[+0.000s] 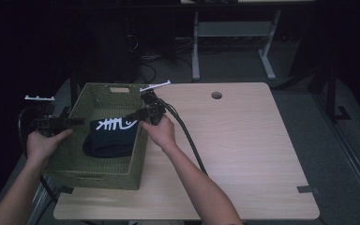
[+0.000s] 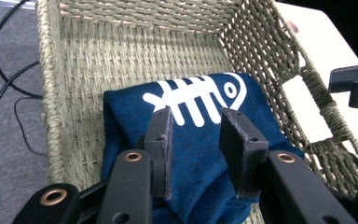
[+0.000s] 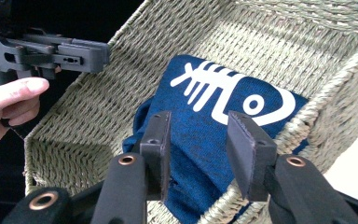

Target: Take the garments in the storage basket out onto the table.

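Observation:
A dark blue folded cloth (image 1: 110, 138) with a white fishbone print lies inside a woven green basket (image 1: 108, 86) at the table's left. My left gripper (image 1: 77, 121) reaches over the basket's left wall, and its jaws (image 2: 196, 116) stand open just above the cloth (image 2: 130, 107) with nothing pinched. My right gripper (image 1: 133, 115) comes in over the basket's right wall. Its jaws (image 3: 198, 116) are open too, hovering over the cloth (image 3: 200, 98) near the rim. The left gripper (image 3: 60, 53) and the hand holding it appear across the basket.
The basket stands at the left edge of a light wooden table (image 1: 243, 140) with a round cable hole (image 1: 216, 95). A black cable (image 1: 187, 136) trails from my right gripper across the table. Another desk's legs (image 1: 196, 47) and cables stand on the floor behind.

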Action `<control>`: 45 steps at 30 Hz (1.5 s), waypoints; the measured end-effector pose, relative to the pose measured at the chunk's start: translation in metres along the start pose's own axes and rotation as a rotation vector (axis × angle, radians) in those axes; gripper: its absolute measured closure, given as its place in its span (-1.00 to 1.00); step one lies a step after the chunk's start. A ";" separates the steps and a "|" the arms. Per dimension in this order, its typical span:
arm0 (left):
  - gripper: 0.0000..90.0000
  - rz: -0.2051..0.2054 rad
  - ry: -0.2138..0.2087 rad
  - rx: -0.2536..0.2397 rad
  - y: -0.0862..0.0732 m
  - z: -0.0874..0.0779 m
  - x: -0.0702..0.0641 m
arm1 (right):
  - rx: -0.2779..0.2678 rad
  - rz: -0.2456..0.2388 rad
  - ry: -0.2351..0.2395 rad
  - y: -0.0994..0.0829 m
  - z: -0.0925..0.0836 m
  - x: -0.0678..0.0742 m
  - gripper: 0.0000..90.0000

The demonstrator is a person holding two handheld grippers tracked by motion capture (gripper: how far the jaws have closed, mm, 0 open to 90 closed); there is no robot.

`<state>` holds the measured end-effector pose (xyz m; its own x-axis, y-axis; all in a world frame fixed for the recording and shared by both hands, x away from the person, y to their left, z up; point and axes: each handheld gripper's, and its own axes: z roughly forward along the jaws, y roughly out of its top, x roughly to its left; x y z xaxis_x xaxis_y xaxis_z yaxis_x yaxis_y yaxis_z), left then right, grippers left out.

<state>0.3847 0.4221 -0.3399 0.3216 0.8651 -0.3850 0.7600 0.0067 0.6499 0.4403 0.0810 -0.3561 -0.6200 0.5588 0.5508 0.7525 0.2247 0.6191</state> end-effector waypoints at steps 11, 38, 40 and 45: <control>0.35 -0.005 0.021 -0.026 -0.004 -0.011 -0.011 | -0.026 0.004 0.020 0.002 -0.018 -0.007 0.23; 0.20 -0.002 0.044 -0.088 -0.023 -0.034 -0.048 | -0.073 0.013 0.043 -0.009 -0.067 -0.035 0.01; 0.19 0.005 0.038 -0.088 -0.025 -0.033 -0.053 | -0.076 0.015 0.042 -0.010 -0.071 -0.037 0.01; 0.19 0.022 0.032 -0.088 -0.027 -0.031 -0.062 | -0.082 0.014 0.034 -0.013 -0.081 -0.042 -0.01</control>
<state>0.3270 0.3834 -0.3132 0.3183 0.8811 -0.3497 0.7002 0.0302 0.7133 0.4386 -0.0100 -0.3426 -0.6176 0.5337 0.5776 0.7415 0.1503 0.6539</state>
